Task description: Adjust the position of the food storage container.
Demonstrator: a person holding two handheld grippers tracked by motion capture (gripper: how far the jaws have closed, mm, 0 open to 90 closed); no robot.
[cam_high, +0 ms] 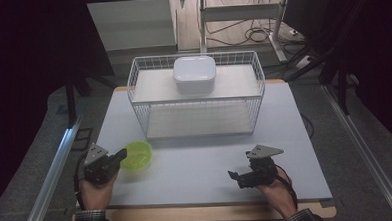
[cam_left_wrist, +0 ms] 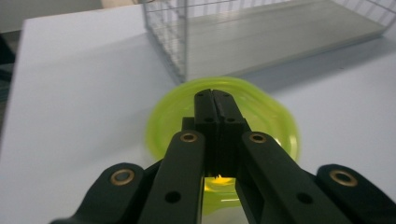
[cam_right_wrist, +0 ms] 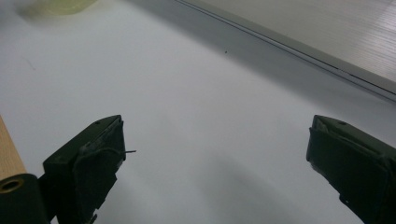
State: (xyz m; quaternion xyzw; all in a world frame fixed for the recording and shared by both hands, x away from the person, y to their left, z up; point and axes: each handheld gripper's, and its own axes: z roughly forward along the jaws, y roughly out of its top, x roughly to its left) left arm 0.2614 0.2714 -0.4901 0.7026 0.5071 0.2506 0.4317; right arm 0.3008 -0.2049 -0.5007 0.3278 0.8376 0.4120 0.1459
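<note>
We see the left gripper (cam_high: 117, 157) with its jaws clamped on the near rim of the green bowl (cam_high: 138, 154), which sits upright on the bench (cam_high: 201, 165) just before the wire basket (cam_high: 198, 121). Being round, it has no long axis. The right gripper (cam_high: 238, 176), jaws apart, rests well away.

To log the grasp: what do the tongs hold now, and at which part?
The left tongs are shut on the near rim of the green bowl. The right tongs are open and hold nothing.
</note>
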